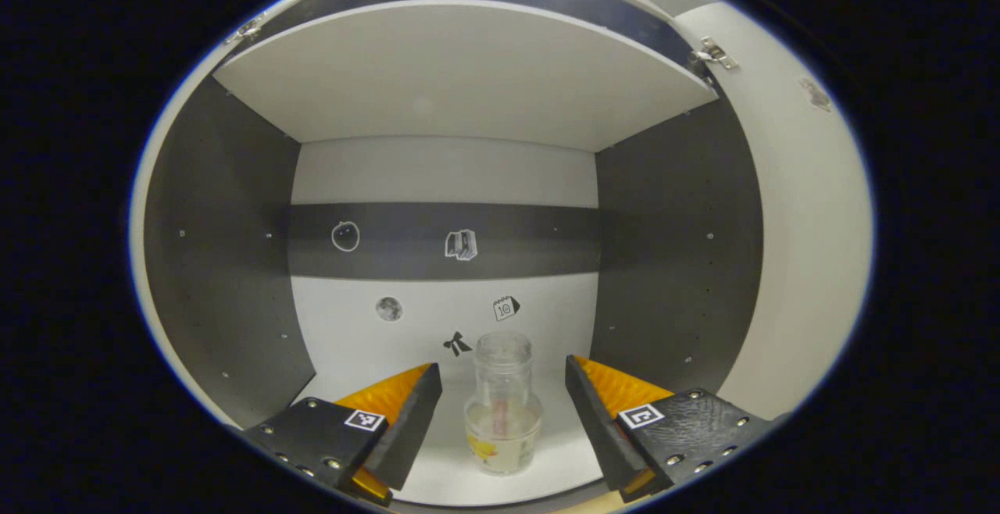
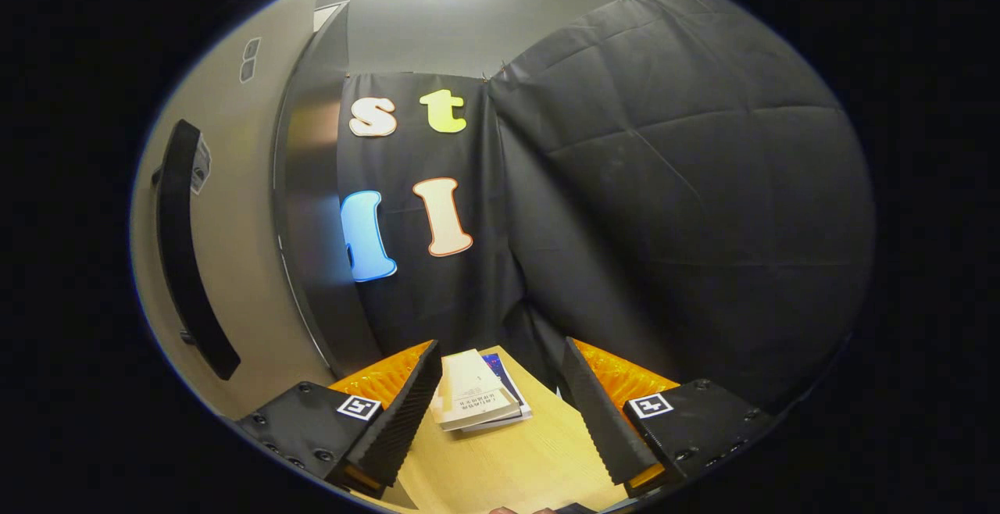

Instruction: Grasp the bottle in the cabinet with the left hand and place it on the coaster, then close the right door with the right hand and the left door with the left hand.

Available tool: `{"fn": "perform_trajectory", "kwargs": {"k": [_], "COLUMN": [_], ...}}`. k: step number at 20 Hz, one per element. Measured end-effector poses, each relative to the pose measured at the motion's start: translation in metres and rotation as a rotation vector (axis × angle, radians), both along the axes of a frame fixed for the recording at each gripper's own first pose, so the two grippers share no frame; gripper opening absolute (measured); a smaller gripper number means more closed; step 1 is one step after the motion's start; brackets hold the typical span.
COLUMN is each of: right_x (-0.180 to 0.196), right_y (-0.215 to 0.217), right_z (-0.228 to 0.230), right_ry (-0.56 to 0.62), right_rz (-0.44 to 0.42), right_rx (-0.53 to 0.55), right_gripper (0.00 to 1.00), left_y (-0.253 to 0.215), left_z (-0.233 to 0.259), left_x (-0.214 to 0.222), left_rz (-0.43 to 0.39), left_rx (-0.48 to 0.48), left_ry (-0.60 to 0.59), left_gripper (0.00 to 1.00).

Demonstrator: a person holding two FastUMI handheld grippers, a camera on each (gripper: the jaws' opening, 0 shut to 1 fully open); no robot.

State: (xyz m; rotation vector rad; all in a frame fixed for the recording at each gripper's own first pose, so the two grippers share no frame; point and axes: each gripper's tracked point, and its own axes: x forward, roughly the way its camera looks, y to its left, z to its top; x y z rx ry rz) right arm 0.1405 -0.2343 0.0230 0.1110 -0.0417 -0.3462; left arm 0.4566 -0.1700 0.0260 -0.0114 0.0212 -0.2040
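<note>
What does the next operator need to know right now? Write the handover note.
Left gripper: open inside the cabinet, one finger on each side of the bottle, not yet pressing on it.
Right gripper: open, holding nothing, above the wooden table near a small stack of books.
Bottle: upright on the cabinet floor, near the back wall.
Right door: open. The door with the black handle stands beside the right gripper.
Done: the reach to the bottle.
Left: grasp the bottle, set it on the coaster, close the right door, then the left.
</note>
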Motion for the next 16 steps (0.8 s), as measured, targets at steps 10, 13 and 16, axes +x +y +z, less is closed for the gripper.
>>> {"fn": "perform_trajectory", "kwargs": {"k": [10, 13, 16], "right_x": [0.032, 0.039, 0.042], "right_y": [-0.011, -0.014, -0.012], "right_z": [-0.020, -0.021, -0.019], "right_ry": [0.063, 0.063, 0.061], "right_rz": [0.065, 0.083, 0.107], "right_rx": [-0.002, -0.001, -0.006], "right_gripper": [0.99, 0.99, 0.99], "left_y": [-0.006, -0.005, -0.002], "left_z": [-0.014, -0.014, -0.010], "left_x": [0.025, 0.023, 0.016], "left_rz": [0.046, 0.062, 0.068], "left_rx": [0.051, 0.046, 0.020], "left_ry": [0.023, 0.033, 0.032], "left_gripper": [0.39, 0.39, 0.38]}}
